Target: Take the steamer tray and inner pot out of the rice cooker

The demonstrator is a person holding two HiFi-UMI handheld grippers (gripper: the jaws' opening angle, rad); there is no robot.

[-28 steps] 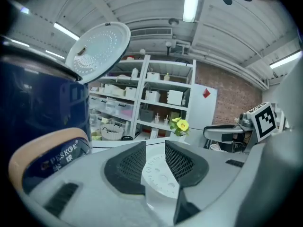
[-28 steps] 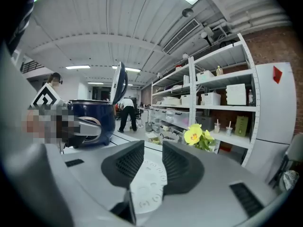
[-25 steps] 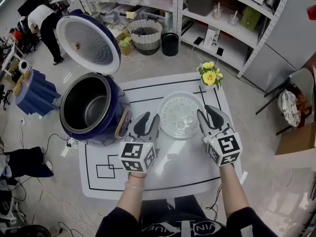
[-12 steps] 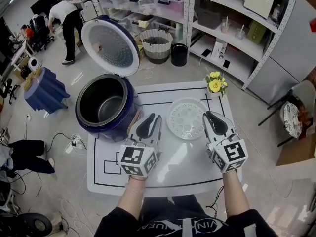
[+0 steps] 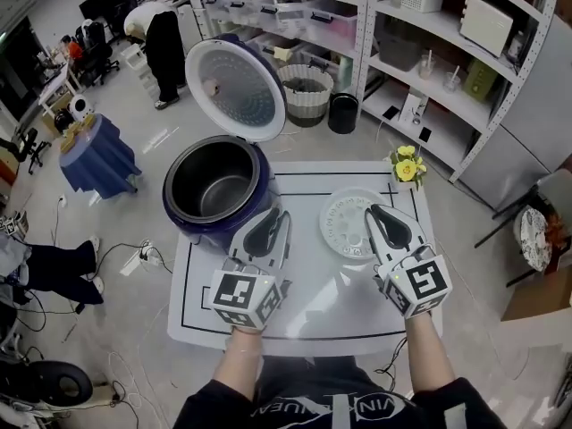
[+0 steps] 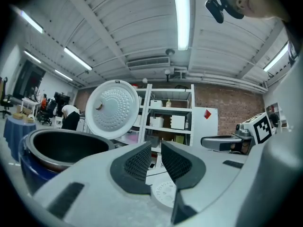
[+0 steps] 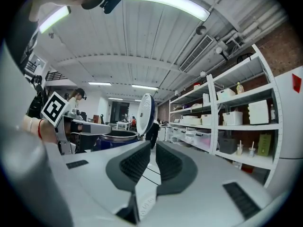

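Head view: a round, glossy navy rice cooker (image 5: 234, 228) stands at the left end of a white table (image 5: 313, 315) marked with thin black lines. Its domed lid (image 5: 236, 88) is tipped up, and the pale inner face is dimpled all over. The inner pot (image 5: 214, 182), smooth dark grey metal, sits inside the body. The steamer tray (image 5: 349, 222), a shallow white plastic disc pierced with small holes, lies flat on the table just right of the cooker. The left gripper (image 5: 271, 215) hangs beside the cooker's front. The right gripper (image 5: 386, 215) overlaps the tray's right edge. Both are grey plastic with black ribbed pads.

Left gripper view: the left gripper (image 6: 155, 150) has its jaws closing with only a narrow slit left between the pads, and nothing is caught in it. The pot's rim (image 6: 61, 143) curves at the left, and a slice of the tray (image 6: 163, 196) shows below.

Right gripper view: the right gripper (image 7: 153, 148) is also closing to a thin gap and is empty. The cooker (image 7: 116, 138) and its lid (image 7: 146, 113) stand beyond, and the tray's holes (image 7: 144, 206) show underneath
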